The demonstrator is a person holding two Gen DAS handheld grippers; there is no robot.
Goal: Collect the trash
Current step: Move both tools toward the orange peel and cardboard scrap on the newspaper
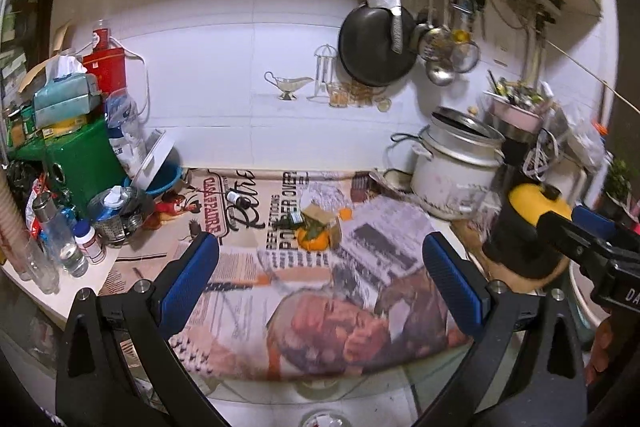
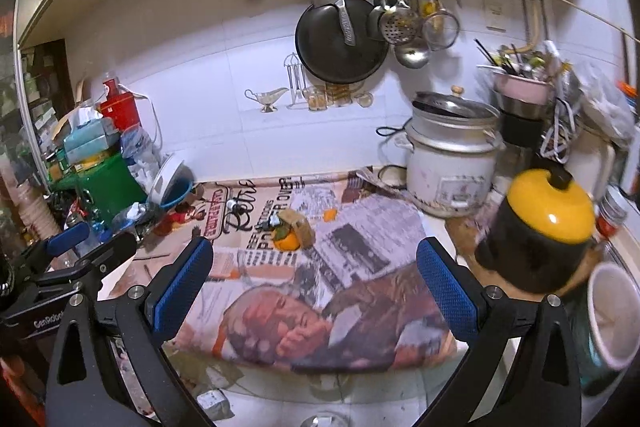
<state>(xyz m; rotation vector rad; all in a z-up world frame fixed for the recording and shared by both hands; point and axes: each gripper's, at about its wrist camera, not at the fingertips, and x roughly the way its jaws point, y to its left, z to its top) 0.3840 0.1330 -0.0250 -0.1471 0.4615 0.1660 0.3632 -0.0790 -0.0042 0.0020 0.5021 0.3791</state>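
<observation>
newsprint [image 1: 320, 291] sheets cover the counter. far on them lies the trash: an orange fruit [image 1: 314, 239] with leaves, touching a brown cardboard scrap [image 1: 322, 217]. left gripper [image 1: 320, 275] and right gripper [image 2: 316, 275] hover near, blue ribbed fingers spread wide, holding nothing. right: dented white rice cooker [image 2: 448, 171], glossy yellow-lidded black pot [image 2: 536, 239]. left: green box [image 1: 86, 163].

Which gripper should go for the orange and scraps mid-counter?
Marginal, probably left. The orange sits centred between the open left gripper fingers, but left of centre for the open right gripper. Both are empty and short of it.
</observation>
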